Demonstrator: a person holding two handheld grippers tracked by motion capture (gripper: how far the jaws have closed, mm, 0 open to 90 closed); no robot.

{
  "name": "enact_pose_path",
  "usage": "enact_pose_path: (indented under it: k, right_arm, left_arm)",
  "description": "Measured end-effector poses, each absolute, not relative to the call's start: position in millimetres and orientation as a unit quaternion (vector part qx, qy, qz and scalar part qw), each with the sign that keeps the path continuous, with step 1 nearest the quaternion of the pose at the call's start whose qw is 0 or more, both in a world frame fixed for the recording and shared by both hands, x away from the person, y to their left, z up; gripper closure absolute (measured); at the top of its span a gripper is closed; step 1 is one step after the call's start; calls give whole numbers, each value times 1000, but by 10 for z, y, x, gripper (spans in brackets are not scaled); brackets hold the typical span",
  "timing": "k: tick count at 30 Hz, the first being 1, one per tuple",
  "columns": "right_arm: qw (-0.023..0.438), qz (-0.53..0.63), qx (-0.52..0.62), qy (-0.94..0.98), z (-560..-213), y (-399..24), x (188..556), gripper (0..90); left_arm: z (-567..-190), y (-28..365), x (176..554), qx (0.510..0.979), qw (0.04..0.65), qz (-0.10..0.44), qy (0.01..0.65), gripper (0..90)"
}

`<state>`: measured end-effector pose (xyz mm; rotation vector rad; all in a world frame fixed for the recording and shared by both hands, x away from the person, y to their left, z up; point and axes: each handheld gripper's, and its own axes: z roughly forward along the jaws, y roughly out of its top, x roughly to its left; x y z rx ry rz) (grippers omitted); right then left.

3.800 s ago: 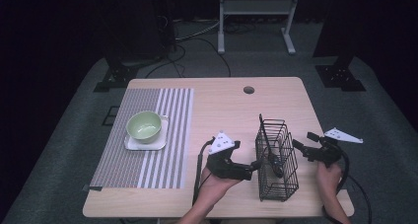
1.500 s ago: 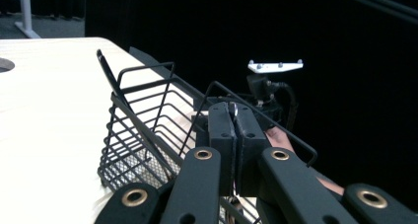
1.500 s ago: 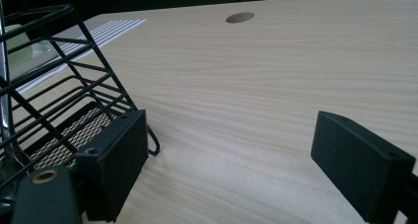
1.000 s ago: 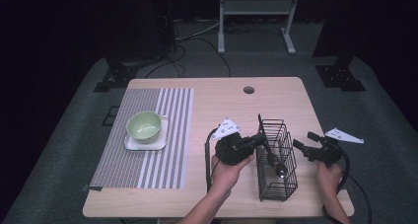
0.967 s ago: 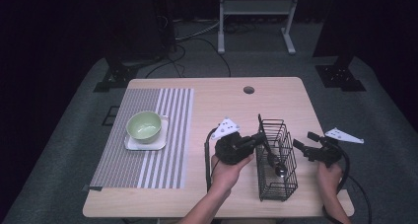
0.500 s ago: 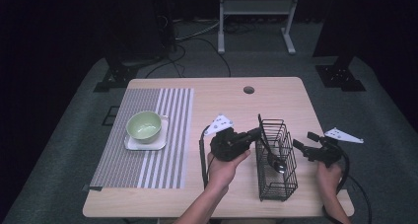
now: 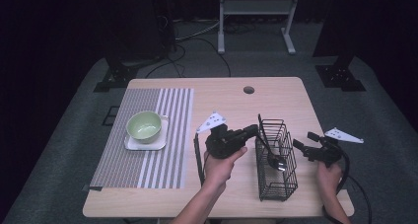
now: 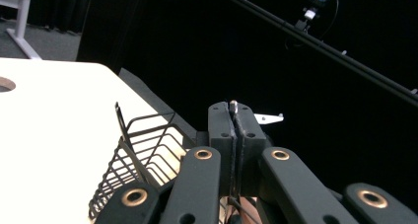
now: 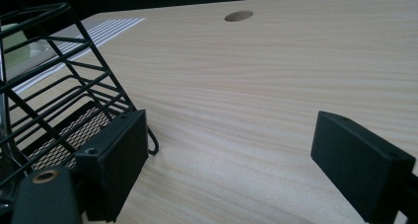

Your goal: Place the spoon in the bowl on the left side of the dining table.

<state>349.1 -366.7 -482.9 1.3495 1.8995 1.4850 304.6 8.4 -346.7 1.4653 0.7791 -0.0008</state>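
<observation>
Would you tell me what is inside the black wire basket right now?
The wire basket holds a dark utensil whose thin handle runs up to the left gripper, shut on its tip. The utensil's kind is unclear, and the wires partly hide the basket floor.

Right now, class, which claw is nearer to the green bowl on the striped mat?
Left. The left claw is between the green bowl and the wire basket, pointing at the basket's top rim. The right claw sits beyond the basket's far side, away from the bowl.
</observation>
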Motion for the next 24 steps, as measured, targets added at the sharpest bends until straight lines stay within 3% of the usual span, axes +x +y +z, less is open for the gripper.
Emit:
enact_pose_path:
  k: [24]
  right_arm:
    - [189, 526, 481, 676, -4829, -3665, 3492, 132]
  left_arm:
    - [-3326, 229, 3076, 623, 699, -12, 350, 890]
